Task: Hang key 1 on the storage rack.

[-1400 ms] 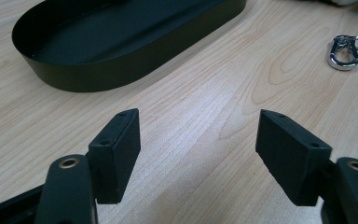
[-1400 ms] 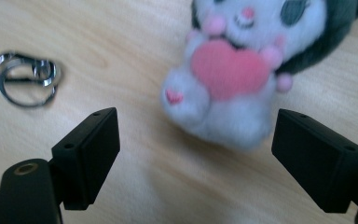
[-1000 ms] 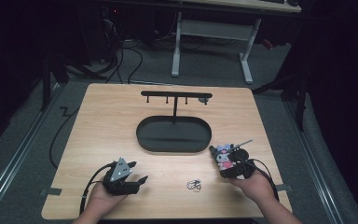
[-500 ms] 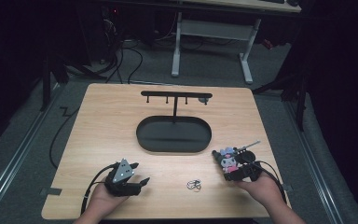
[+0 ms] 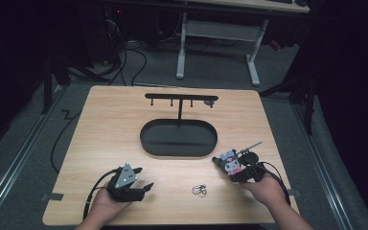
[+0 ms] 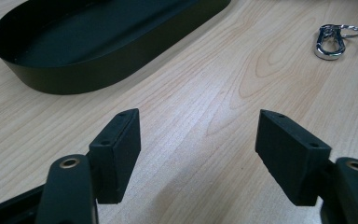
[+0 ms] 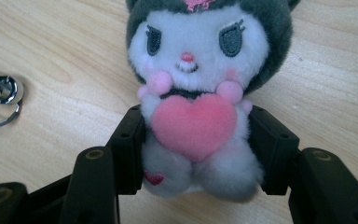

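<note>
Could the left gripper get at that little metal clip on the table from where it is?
Probably yes. The left gripper is open with nothing between its jaws, and bare table lies between it and the metal clip. The black tray sits off to the other side.

Pale wooden table (image 5: 110, 124) with light grain, rectangular, rounded at the corners. Standing directly on it: black oval metal tray (image 5: 178, 137) near the middle, bearing a thin black post with a crossbar of small hooks (image 5: 181, 97). Lying nearer the front edge: silver metal clasp with key ring (image 5: 200, 189), well apart from the tray. Resting at the right: grey-and-white plush doll with pink heart (image 5: 231, 163).
</note>
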The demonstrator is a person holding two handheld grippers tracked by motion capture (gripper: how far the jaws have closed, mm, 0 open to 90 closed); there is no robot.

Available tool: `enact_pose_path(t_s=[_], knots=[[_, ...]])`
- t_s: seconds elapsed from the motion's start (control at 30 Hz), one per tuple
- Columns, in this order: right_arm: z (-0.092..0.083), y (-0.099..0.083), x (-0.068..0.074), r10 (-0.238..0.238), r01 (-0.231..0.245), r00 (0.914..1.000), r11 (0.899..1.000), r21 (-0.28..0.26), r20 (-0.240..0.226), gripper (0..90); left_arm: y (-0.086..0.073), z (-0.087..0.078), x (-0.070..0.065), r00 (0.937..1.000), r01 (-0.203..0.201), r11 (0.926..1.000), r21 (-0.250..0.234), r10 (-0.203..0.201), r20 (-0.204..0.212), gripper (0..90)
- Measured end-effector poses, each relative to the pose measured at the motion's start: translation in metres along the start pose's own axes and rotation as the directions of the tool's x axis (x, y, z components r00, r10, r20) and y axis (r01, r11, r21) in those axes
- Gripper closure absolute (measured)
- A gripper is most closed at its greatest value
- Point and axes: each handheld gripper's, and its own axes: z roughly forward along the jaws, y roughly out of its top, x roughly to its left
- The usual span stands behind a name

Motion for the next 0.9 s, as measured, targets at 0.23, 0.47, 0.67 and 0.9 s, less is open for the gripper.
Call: enact_pose_path(t_s=[0.23, 0.47, 0.67, 0.9], knots=[[-0.006, -0.005, 0.003, -0.027, 0.027, 0.9995, 1.000, -0.003, -0.014, 47.9, 0.000, 0.001, 0.000, 1.0000, 0.002, 1.0000, -0.004, -0.002, -0.002, 31.8], [-0.017, -0.007, 0.006, -0.042, 0.041, 0.9987, 0.999, -0.022, -0.027, 47.9, -0.001, 0.001, 0.002, 0.9999, 0.010, 0.9999, -0.010, -0.010, -0.012, 31.8], [-0.026, -0.001, 0.007, -0.047, 0.045, 0.9981, 0.998, -0.051, -0.039, 47.9, -0.002, -0.001, 0.004, 0.9996, 0.022, 0.9996, -0.017, -0.023, -0.014, 31.8], [-0.030, 0.006, 0.007, -0.052, 0.049, 0.9972, 0.997, -0.067, -0.053, 48.0, -0.001, -0.001, 0.005, 0.9997, 0.021, 0.9996, -0.019, -0.021, -0.015, 31.8]])
